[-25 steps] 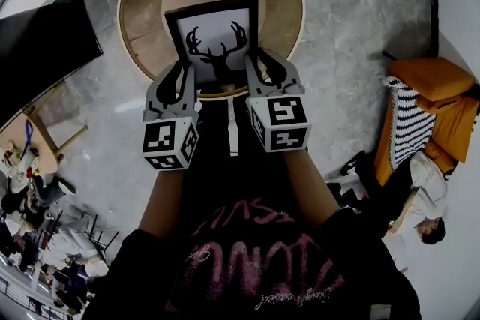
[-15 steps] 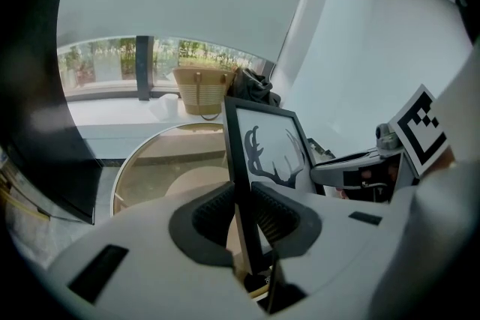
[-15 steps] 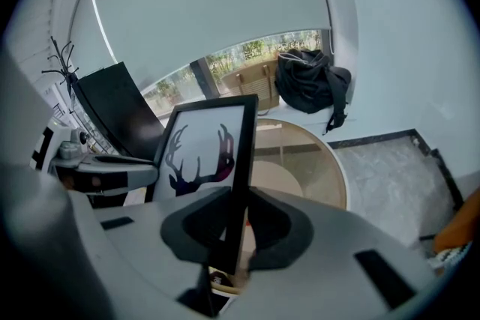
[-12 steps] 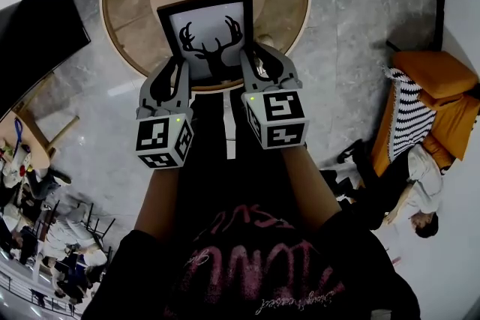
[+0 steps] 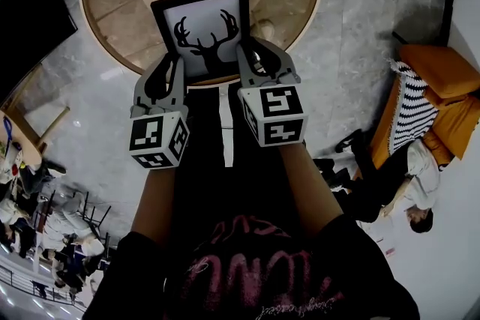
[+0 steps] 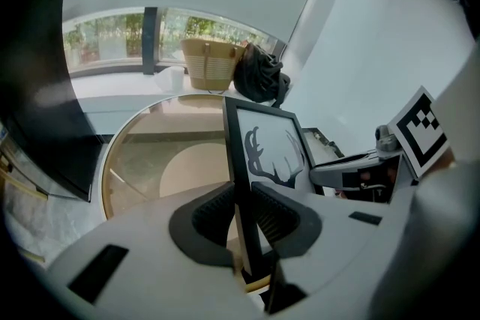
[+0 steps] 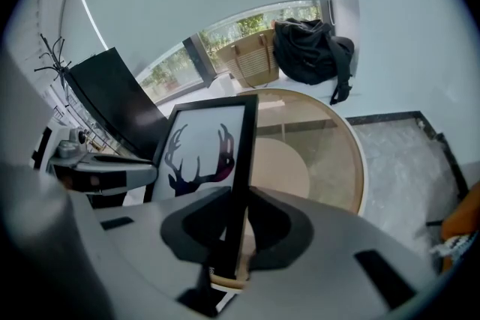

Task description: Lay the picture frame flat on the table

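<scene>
Over the near rim of a round, wood-edged glass bench (image 5: pixel 112 19), a black-bordered picture frame (image 5: pixel 201 30) with a deer-antler silhouette is held roughly upright between two hand-held grippers. The left gripper (image 5: pixel 169 79) has its fingers closed on the frame's left edge. The right gripper (image 5: pixel 255 62) has its fingers closed on the frame's right edge. Both grip low on the frame.

Seen along the left gripper's dark fingers (image 6: pixel 214 217), the frame's edge runs straight up between the two pads. The right gripper view shows the same clamp from the opposite side. Whether the frame's bottom edge touches the bench cannot be told. The print faces the near side.

Beyond the far side of the bench, by a window, sit a woven basket (image 6: pixel 206 64) and a black bag (image 6: pixel 259 80), just beside each other. On the stone floor (image 5: pixel 360 26) to the right, well apart from the bench, stands an orange chair (image 5: pixel 439 82).
</scene>
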Action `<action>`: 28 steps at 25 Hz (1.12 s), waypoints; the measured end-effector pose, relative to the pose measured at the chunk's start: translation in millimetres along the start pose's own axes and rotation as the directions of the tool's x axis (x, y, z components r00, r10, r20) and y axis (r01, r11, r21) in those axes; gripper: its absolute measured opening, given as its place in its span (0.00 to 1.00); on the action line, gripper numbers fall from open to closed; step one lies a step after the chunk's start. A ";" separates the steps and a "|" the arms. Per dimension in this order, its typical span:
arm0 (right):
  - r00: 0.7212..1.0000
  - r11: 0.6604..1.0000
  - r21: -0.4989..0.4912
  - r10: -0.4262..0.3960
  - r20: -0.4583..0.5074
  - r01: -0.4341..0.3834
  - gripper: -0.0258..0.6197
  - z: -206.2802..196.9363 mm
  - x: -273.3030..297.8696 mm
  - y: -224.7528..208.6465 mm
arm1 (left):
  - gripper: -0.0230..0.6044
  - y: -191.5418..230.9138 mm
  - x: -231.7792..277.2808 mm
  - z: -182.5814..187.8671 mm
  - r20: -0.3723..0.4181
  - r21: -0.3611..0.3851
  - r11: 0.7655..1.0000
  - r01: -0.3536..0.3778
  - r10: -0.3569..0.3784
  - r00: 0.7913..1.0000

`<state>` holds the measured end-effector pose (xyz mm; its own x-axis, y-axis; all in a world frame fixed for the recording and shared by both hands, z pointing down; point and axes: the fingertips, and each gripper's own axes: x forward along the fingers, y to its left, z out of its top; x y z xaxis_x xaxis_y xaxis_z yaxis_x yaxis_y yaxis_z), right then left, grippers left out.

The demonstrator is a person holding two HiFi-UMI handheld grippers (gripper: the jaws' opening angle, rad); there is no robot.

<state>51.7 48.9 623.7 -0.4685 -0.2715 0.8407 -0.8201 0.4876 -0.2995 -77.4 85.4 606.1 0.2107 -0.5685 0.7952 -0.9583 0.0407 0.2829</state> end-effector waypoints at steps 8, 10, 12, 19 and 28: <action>0.999 1.000 0.004 0.009 -0.041 -0.009 0.17 -31.1 22.3 -5.9 | 0.15 6.2 18.8 -35.2 -0.034 -0.025 1.000 -0.005 0.004 0.999; 0.999 1.000 0.008 0.011 -0.052 -0.011 0.17 -37.6 27.3 -5.8 | 0.15 8.4 21.6 -42.0 -0.044 -0.028 1.000 -0.009 0.008 0.999; 0.998 1.000 0.011 0.012 -0.063 -0.011 0.17 -41.9 32.8 -5.2 | 0.15 11.7 24.5 -47.4 -0.053 -0.034 0.999 -0.013 0.012 0.999; 0.994 1.000 0.020 0.019 -0.105 -0.017 0.17 -52.8 46.7 -7.6 | 0.16 17.6 35.7 -62.0 -0.088 -0.062 0.998 -0.024 0.019 0.996; 0.987 0.999 0.036 0.024 -0.159 -0.018 0.17 -63.6 69.6 -9.4 | 0.16 31.9 57.6 -77.4 -0.144 -0.092 0.995 -0.050 0.036 0.989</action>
<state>47.7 78.2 713.7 -0.4298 -0.1249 0.8942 -0.8225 0.4627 -0.3307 -81.0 117.6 702.4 0.2016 -0.4424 0.8738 -0.9458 0.1440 0.2912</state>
